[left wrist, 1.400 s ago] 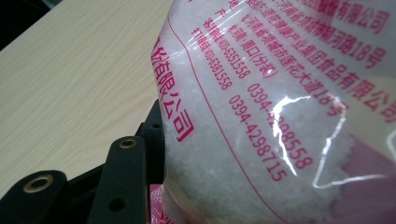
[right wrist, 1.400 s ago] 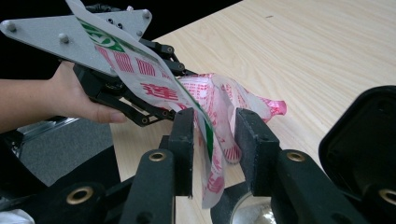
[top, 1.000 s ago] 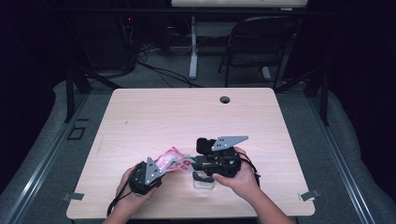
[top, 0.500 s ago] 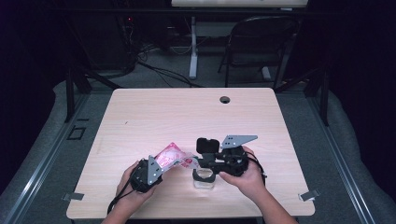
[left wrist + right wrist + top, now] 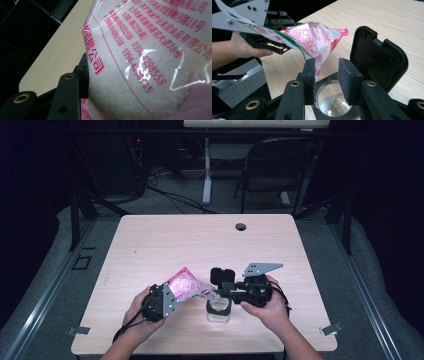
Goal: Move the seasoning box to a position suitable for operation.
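A pink and white plastic bag (image 5: 184, 284) of white granules hangs tilted above the table, and my left gripper (image 5: 172, 295) is shut on its lower end. In the left gripper view one black finger (image 5: 83, 75) presses into the bag (image 5: 140, 50); the bag hides the other. The bag's (image 5: 312, 35) narrow end points down at a small glass jar (image 5: 219, 312) whose black flip lid (image 5: 222, 275) stands up. My right gripper (image 5: 220, 289) hovers over the jar's mouth (image 5: 332, 100). The right gripper (image 5: 327, 77) is open, its pads apart with nothing pressed between them, beside the lid (image 5: 377, 55).
The light wooden table (image 5: 200, 240) has a round cable hole (image 5: 241, 226) near its far edge. Both hands work close to the front edge. Behind the table stand a dark folding chair (image 5: 280, 165) and a white desk leg (image 5: 206, 175) with cables on the floor.
The bag has risen slightly and tipped more toward the jar. The right gripper has shifted a little to the right. The jar has stayed in place.
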The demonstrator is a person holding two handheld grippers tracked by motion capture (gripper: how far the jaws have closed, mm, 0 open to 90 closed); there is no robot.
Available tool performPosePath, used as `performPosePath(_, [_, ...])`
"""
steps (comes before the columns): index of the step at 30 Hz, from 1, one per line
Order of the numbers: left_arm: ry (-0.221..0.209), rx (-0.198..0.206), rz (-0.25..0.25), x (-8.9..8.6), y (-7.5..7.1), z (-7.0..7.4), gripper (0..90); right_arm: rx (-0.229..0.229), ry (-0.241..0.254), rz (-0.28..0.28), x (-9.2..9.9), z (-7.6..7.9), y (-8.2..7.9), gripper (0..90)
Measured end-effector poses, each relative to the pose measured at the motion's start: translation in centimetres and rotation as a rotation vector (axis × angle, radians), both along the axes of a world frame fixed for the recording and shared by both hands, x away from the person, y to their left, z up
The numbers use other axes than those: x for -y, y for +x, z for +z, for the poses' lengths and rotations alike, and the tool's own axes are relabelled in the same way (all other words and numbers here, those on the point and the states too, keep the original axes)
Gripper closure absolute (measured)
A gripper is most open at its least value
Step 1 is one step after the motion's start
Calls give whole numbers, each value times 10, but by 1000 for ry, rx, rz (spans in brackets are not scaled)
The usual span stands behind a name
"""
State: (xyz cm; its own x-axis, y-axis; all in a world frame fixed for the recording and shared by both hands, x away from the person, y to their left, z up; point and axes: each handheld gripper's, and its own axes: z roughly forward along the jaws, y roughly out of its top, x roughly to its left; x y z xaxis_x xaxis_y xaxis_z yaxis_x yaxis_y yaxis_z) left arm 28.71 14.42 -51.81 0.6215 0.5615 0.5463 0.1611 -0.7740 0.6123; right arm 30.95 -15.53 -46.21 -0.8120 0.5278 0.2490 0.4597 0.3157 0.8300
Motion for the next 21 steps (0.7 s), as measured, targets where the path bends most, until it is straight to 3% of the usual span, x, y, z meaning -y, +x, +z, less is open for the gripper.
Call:
performPosePath(5, [38,-1,-35,0,0,9,562,0,6,-4,1,0,0,677])
performPosePath(10, [88,27,-54,3,-1,14,563,6,8,-5,2,-1,-2,677])
performPosePath(21, [121,74,-58,10,-1,15,564,1,20,-31,4,0,1,681])
